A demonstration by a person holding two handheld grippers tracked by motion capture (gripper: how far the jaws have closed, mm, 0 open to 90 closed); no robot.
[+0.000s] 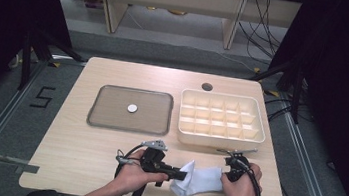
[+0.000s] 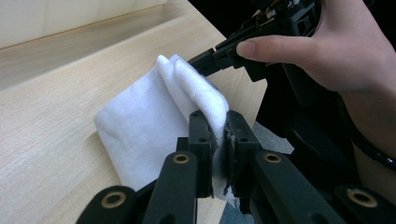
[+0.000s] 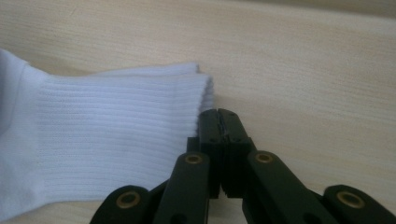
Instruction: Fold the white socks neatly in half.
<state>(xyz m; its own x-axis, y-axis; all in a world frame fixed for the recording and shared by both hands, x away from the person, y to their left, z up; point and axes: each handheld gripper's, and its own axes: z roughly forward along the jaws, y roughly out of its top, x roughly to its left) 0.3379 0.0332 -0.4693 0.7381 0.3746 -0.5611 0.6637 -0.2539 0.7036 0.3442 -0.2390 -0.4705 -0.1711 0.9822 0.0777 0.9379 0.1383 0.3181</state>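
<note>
Light wooden rectangular table (image 1: pixel 103 170): flat grey rectangular tray (image 1: pixel 105 114) left of centre, small round white disc (image 1: pixel 132 108) in its middle. Cream plastic divided organiser box (image 1: pixel 255 120) right of tray, small round hole in the tabletop (image 1: pixel 207 87) just beyond it (far side). White ribbed fabric sock (image 1: pixel 200 180) at near edge, nearer than the box, between left gripper (image 1: pixel 178 174) on its left and right gripper (image 1: pixel 226 175) on its right.

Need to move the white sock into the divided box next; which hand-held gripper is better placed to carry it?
Left hand-held gripper: probably, since its jaws already pinch the white ribbed sock; right hand-held gripper is shut beside the cuff.
</note>
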